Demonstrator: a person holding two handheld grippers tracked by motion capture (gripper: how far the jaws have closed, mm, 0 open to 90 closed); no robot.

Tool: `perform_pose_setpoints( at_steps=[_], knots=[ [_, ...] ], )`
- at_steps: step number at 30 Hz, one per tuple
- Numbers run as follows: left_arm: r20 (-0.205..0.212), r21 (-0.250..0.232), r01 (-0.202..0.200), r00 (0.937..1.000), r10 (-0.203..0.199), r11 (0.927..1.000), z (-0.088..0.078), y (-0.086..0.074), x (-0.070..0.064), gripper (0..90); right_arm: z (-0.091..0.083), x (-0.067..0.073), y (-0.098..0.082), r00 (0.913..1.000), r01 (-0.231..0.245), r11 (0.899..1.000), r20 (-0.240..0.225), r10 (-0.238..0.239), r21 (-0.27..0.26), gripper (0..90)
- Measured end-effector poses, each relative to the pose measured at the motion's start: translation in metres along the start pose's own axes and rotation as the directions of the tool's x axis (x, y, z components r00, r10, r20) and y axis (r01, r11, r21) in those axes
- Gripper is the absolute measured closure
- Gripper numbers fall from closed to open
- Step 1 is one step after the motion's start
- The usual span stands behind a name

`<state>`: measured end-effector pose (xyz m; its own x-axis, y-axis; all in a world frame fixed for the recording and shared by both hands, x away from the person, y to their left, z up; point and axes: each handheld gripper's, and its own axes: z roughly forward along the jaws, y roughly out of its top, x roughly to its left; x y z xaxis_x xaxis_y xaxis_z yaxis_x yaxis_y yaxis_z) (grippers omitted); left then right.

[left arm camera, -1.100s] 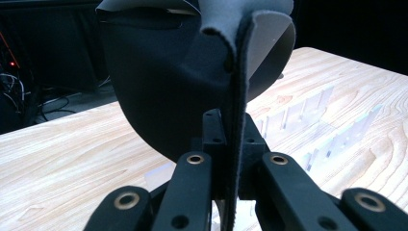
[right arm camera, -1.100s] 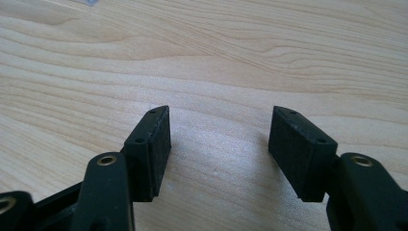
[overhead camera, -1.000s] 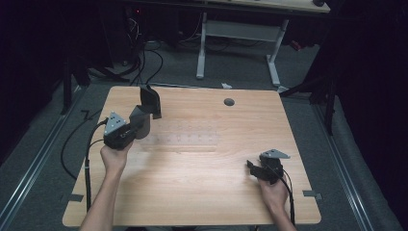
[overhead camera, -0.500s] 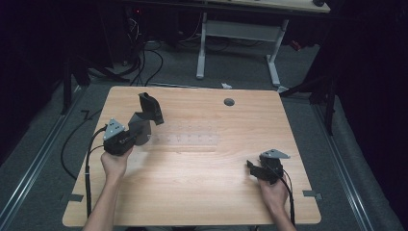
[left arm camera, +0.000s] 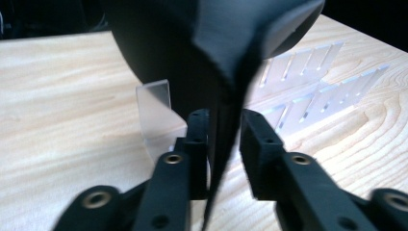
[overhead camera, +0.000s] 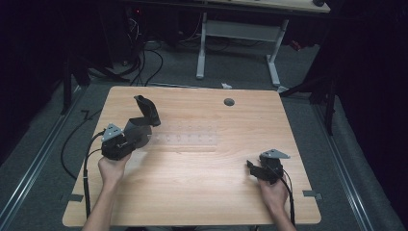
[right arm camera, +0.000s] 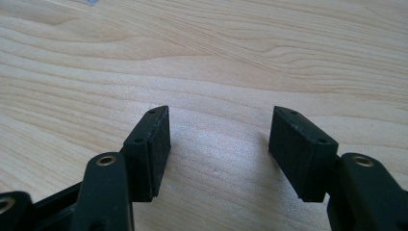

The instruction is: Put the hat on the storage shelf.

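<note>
Black shoe (overhead camera: 144, 120), propped on a clear stand (left arm camera: 156, 113), may topple as the left gripper (left arm camera: 223, 137), jaws just opening, lets go.

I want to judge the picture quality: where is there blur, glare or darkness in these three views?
High view: the wooden table is lit, the room around it very dark. Left gripper view: the black object between the left claw is close and blurred; the clear plastic rack glares white. Right gripper view: the right claw and wood grain look sharp, evenly lit.
</note>
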<state>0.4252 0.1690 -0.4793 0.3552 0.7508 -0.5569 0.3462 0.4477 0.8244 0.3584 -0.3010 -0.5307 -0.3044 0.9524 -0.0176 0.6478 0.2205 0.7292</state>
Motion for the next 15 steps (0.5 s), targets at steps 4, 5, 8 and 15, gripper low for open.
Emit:
perform_pose_setpoints(
  at_steps=[4,5,8,15],
  knots=[
    [-0.028,0.009,0.01,0.9996,-0.009,0.9999,-0.002,0.0,-0.001,51.0,0.0,0.0,0.0,1.0,0.0,1.0,0.0,0.0,0.0,40.3],
    [-0.034,0.008,0.009,0.9994,-0.008,0.9999,-0.004,-0.001,0.0,48.4,0.0,0.0,0.0,1.0,0.0,1.0,0.0,0.0,0.0,40.3],
    [-0.045,0.005,0.021,0.9988,-0.02,0.9998,-0.01,-0.003,0.003,41.4,0.0,0.0,0.0,1.0,0.0,1.0,0.0,0.0,0.0,40.3],
    [-0.058,0.024,0.036,0.9977,-0.034,0.9991,-0.027,-0.011,0.006,34.8,0.0,0.0,0.0,1.0,0.0,1.0,0.0,0.0,0.0,40.3]
  ],
)
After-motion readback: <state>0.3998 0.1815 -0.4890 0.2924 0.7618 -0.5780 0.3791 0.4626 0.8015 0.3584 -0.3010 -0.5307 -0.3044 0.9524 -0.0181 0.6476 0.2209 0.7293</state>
